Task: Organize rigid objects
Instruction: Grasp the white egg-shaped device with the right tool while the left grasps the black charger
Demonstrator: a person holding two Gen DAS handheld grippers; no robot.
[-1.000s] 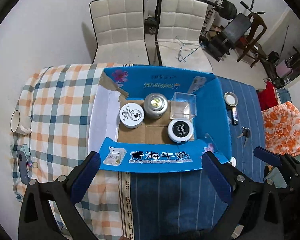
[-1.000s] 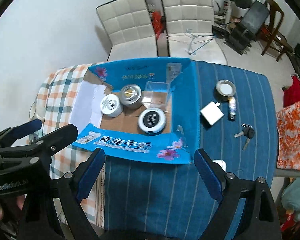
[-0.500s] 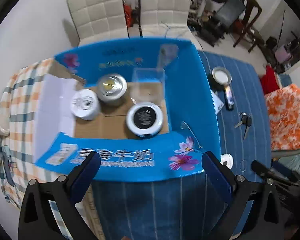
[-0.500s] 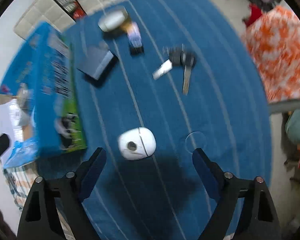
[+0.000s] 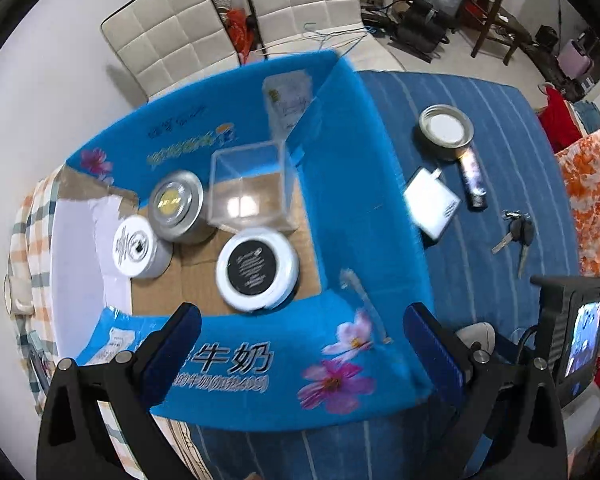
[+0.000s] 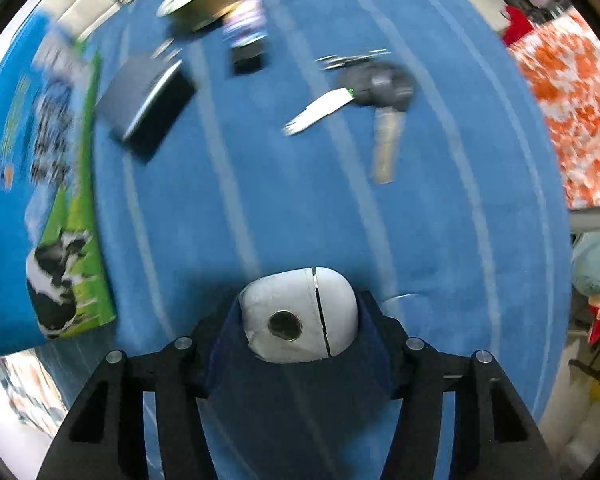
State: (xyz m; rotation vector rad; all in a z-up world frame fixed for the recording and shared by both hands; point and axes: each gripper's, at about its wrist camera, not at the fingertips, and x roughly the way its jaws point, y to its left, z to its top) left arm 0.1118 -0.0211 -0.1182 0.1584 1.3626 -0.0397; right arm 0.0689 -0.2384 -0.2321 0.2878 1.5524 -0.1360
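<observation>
A blue open milk carton box (image 5: 364,216) sits on the table and holds a black-lidded white jar (image 5: 257,268), a white jar (image 5: 137,247), a silver tin (image 5: 176,205) and a clear plastic cube (image 5: 247,188). My left gripper (image 5: 300,344) is open and empty above the box's near flap. My right gripper (image 6: 300,316) is shut on a white oval case (image 6: 300,314) just above the blue cloth. The same case (image 5: 476,334) peeks out in the left wrist view.
On the blue striped cloth (image 6: 260,200) lie keys (image 6: 376,92), a white charger (image 5: 431,203), a small dark tube (image 5: 473,178) and a round metal lid (image 5: 446,130). The box side (image 6: 40,160) stands to the left. White chairs (image 5: 172,36) stand beyond the table.
My right gripper dropped to the white oval case and closed on it. My left gripper moved closer over the box's near right corner.
</observation>
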